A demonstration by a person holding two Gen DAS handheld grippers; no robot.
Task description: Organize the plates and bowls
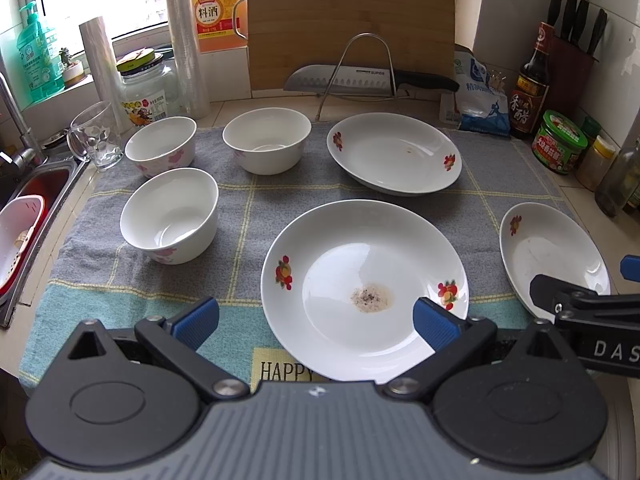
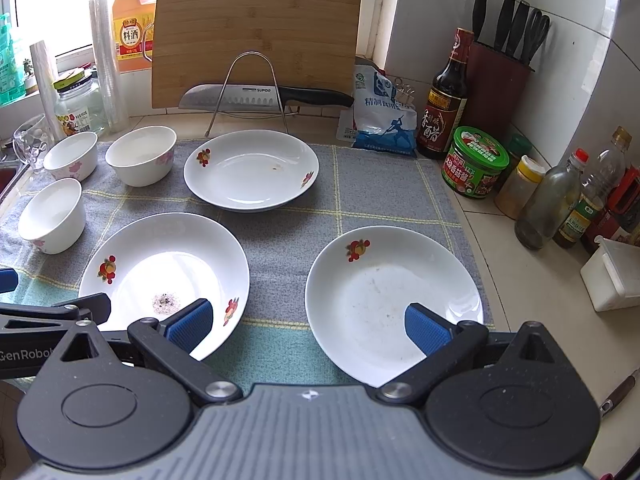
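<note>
You are looking down on three flower-printed plates and three white bowls, all sitting apart on the grey checked cloth [image 1: 248, 208] — nothing is stacked yet. The near plate [image 1: 364, 288], carrying a small patch of speckled residue at its centre, is lying straight ahead of your left gripper [image 1: 316, 322]; the right-hand plate [image 2: 394, 304] is lying ahead of your right gripper [image 2: 308, 326]; the far plate [image 2: 251, 170] is resting in front of the wire rack with the knife [image 2: 264, 98]. The bowls are grouping at the left: the near bowl [image 1: 170, 216], the left rear bowl [image 1: 161, 146] beside the glass mug [image 1: 96, 136], and the middle rear bowl [image 1: 267, 140].

Both grippers are hovering with their blue pads spread wide, holding nothing.

My judgement is that you are lining up a first pick, probably a plate. Come in low at the near rim so one pad is sliding under the lip and the other is pressing on top; glazed rims are likely slippery, so be closing firmly before lifting. Keep the plate level — the residue may shift — and be setting it squarely onto its neighbour. Your two grippers are working close together, so mind them colliding.
</note>
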